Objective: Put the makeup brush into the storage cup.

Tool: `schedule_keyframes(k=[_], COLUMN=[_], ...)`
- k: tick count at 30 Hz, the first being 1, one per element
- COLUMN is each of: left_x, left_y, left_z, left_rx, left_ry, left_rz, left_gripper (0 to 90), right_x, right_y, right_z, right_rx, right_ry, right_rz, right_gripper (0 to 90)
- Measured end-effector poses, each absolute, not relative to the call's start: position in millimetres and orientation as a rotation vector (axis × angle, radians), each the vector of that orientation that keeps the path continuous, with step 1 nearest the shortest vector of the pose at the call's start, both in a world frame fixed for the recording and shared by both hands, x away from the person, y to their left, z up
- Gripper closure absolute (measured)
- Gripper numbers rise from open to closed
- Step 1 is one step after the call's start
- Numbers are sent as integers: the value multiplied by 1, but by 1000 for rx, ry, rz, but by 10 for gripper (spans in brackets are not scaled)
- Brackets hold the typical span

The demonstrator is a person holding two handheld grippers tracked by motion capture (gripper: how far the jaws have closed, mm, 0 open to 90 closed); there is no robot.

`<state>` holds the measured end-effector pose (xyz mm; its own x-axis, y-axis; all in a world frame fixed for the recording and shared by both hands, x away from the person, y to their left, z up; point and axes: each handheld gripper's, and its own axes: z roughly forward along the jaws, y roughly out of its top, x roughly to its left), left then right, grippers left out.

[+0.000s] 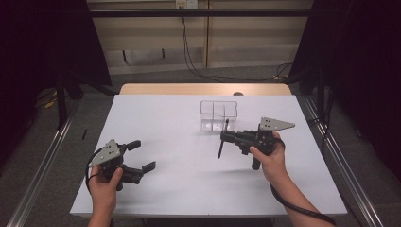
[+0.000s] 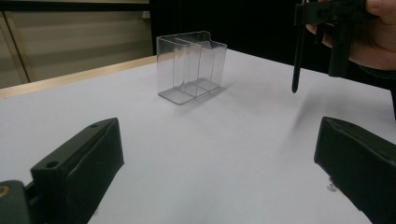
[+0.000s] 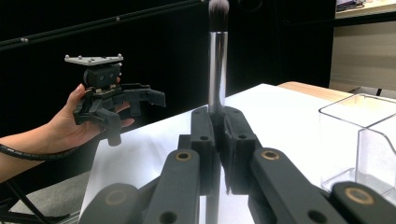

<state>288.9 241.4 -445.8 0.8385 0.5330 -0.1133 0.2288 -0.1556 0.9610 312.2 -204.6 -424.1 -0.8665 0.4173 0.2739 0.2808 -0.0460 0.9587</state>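
Nearest the person, the left gripper [image 1: 142, 155] is held in the left hand [image 1: 105, 182] low over the front left part of the white surface [image 1: 179, 156]. Its jaws stand wide apart with nothing between them; in the left gripper view bare surface lies between the two black jaws.

Farther in and to the right, the right gripper [image 1: 223, 137] is held level in the right hand [image 1: 270, 158], clear above the surface, pointing toward the middle. Its jaws are together, clamped on a makeup brush [image 3: 217, 56]. The brush stands roughly upright in the grip: the bristle head is at the top in the right gripper view, and the dark handle end hangs below the jaws, off the surface.

Beyond the brush, near the far edge, a clear divided container [image 1: 218, 114] stands upright on the surface, apart from both grippers.
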Motion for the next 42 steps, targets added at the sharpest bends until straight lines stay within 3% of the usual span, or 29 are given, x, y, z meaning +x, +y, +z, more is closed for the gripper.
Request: schedule_keyframes(k=[42], left_x=[281], left_y=[263], left_z=[-448], left_rx=[1685], left_ry=[611], left_rz=[322], left_gripper=[11], right_x=[332], right_y=[-195], right_z=[-417], right_rx=[753], right_ry=[2101], right_rz=[2028], right_gripper=[845])
